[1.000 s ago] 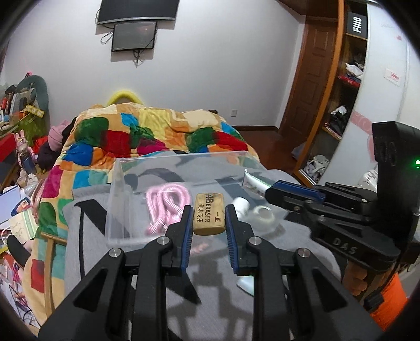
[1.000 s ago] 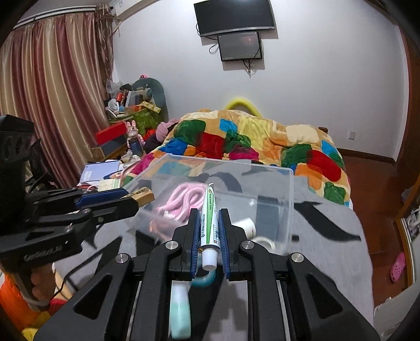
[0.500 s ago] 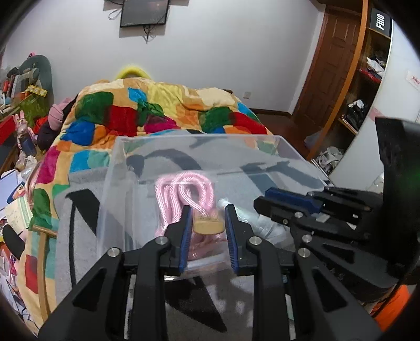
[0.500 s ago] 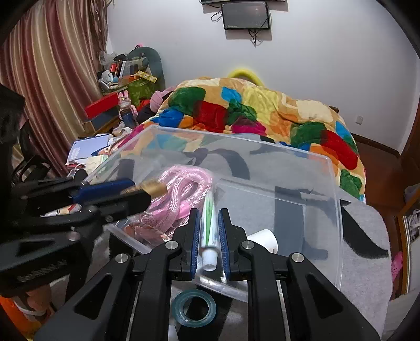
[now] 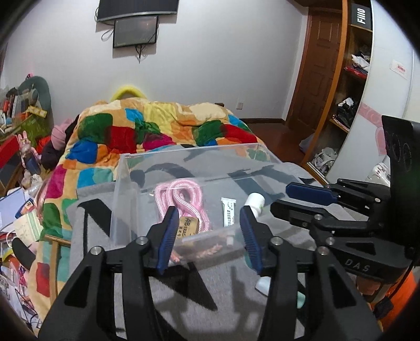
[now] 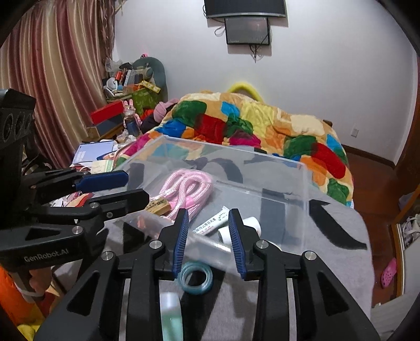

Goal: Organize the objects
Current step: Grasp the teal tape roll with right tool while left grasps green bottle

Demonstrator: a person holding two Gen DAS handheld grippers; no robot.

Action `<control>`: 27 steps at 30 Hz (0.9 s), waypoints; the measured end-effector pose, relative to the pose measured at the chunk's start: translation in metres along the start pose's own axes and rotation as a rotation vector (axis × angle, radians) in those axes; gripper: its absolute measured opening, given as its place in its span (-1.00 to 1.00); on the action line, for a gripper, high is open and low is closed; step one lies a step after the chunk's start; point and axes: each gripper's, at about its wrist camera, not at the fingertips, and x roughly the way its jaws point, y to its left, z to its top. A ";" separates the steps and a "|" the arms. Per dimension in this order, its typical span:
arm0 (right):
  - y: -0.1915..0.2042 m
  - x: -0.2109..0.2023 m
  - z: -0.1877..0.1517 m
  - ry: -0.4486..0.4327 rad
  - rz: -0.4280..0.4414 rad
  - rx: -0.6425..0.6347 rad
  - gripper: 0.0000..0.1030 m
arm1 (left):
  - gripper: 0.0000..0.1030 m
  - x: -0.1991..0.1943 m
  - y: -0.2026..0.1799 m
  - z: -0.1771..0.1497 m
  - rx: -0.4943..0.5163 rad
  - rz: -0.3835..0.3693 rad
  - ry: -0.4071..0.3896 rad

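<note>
Both claws, left claw (image 5: 207, 230) and right claw (image 6: 208, 236), spread and empty at clear box (image 6: 305, 183) holding eraser (image 5: 187, 225) and tube (image 6: 210, 224); tape ring (image 6: 195, 278) (outside, below) risks knocking.

A white wall (image 5: 215, 65) closes the far side of the bedroom, with a dark curved screen (image 5: 136, 9) mounted high and a smaller monitor (image 5: 135, 31) just below it, cables dangling. A bed fills the middle, covered by a patchwork quilt (image 5: 147, 133) of bright colours, a grey blanket (image 6: 338, 236) spread over the near end. Striped pink and cream curtains (image 6: 52, 73) hang along one side, beside a cluttered desk (image 6: 110, 126) piled with boxes and papers. Opposite stand a brown wooden door (image 5: 312, 76) and open wooden shelves (image 5: 351, 65) holding what may be clothes. The floor (image 6: 367, 162) is dark reddish wood.
</note>
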 end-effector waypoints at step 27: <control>-0.005 0.038 -0.058 0.176 0.030 0.038 -0.31 | 0.19 0.016 -0.027 -0.077 0.000 -0.119 0.227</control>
